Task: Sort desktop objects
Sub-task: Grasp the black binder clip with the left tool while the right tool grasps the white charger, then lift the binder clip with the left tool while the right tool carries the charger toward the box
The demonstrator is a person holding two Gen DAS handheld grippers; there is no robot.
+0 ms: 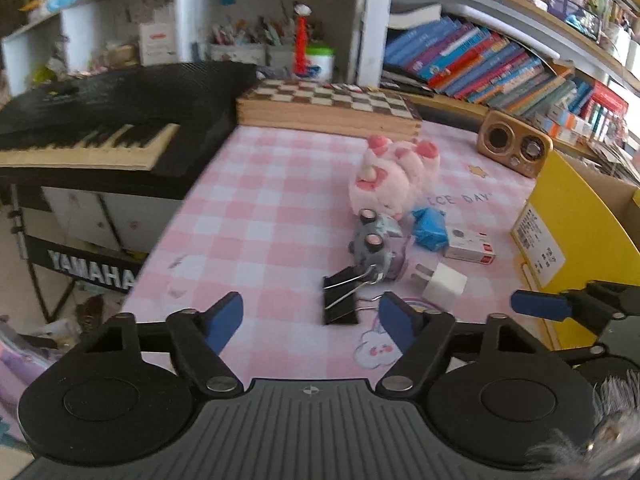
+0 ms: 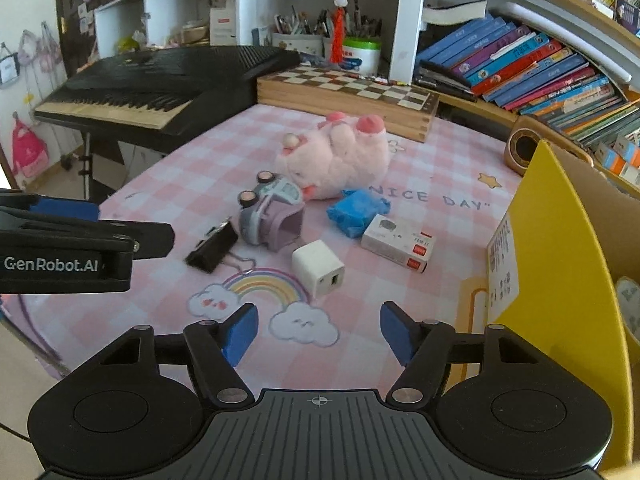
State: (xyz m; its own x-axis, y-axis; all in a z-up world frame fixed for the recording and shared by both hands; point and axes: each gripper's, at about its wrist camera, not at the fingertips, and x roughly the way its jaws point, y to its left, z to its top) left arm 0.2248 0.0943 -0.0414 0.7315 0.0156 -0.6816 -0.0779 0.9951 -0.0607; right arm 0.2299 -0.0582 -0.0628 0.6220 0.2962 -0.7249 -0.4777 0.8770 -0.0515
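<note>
While both jaws stand wide with nothing between them, we see the left hand-held gripper just short of the binder clip on the bench. At one o'clock of the clip lies the tipped toy car, the white charger beside it. The right hand-held gripper hovers near the yellow box.
</note>
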